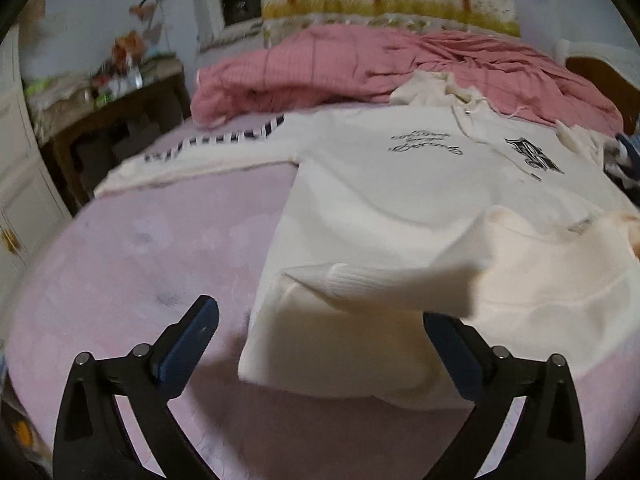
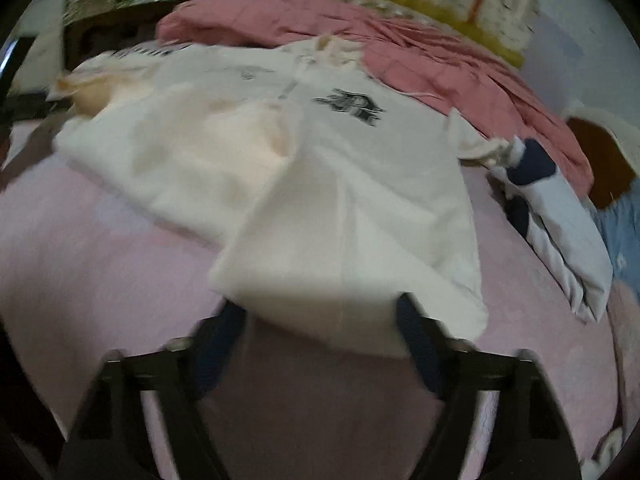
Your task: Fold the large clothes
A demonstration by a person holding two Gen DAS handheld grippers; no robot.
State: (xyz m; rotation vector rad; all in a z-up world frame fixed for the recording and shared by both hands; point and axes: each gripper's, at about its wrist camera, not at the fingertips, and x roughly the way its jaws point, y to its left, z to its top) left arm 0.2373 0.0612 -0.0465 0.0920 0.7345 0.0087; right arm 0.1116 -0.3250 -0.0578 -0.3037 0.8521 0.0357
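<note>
A cream hoodie (image 1: 400, 184) lies front up on the pink bedsheet (image 1: 140, 260), black lettering and a black emblem on its chest. One striped sleeve stretches flat across the sheet; the lower hem appears folded up over the body, though blur obscures the edges.

We can't read the black print (image 1: 426, 143) on the cream hoodie (image 1: 400, 200), way too smeared. Far left, the side table's clutter (image 1: 120, 68) is mush, and the hoodie's right sleeve runs off frame.

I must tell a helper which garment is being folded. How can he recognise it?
On the pink bed sheet, before the crumpled red blanket, lies a cream hoodie. Only it bears black print on its chest; the folded garment beside it is pale blue and navy.
</note>
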